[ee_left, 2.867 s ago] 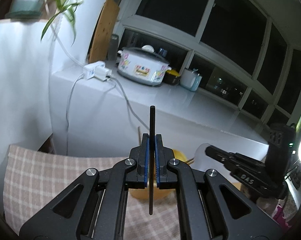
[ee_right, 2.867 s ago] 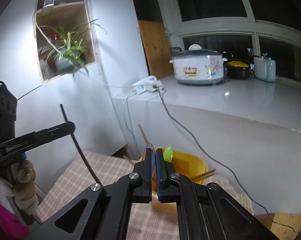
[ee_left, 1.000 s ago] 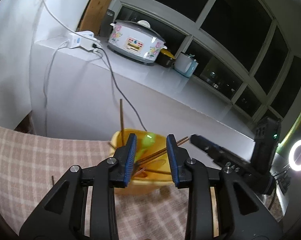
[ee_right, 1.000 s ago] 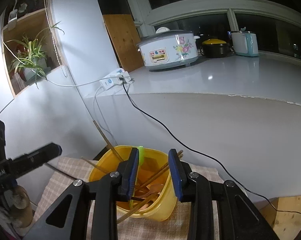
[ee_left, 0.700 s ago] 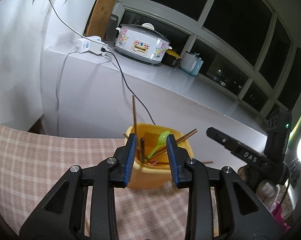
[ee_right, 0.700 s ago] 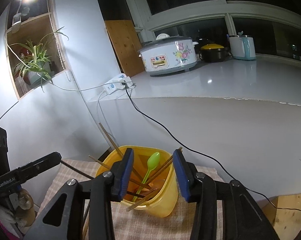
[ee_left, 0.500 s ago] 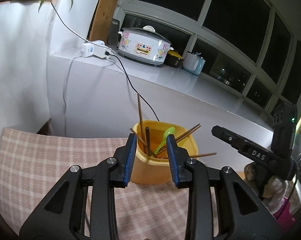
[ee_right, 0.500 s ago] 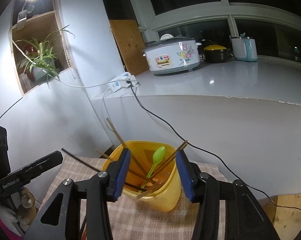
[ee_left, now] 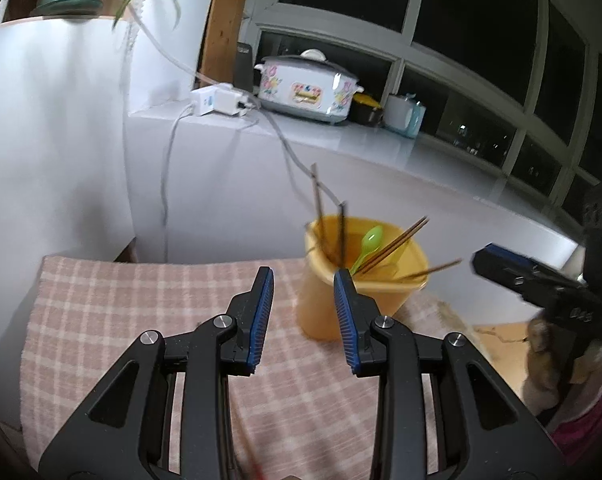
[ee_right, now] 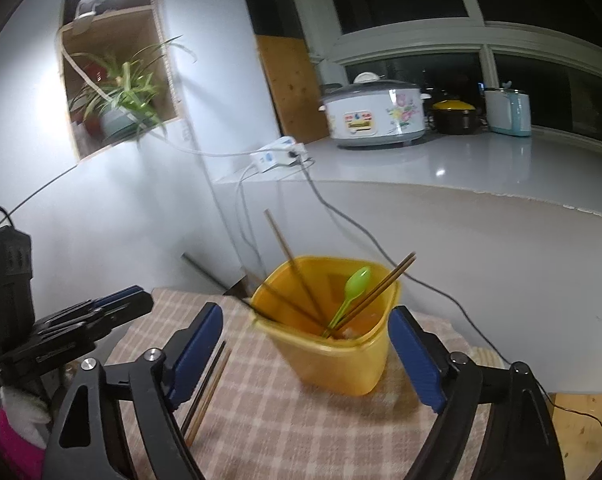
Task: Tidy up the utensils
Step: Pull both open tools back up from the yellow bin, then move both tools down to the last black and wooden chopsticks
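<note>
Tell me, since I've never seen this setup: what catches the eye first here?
The yellow container on the checked cloth, bristling with chopsticks and a green spoon, stands between the right gripper's open jaws, which have just been opening. Behind, a flowered cooker sits on the white counter.

One yellow bin [ee_right: 333,364], one green spoon [ee_right: 351,292], two hand-held grippers [ee_right: 305,352].
</note>
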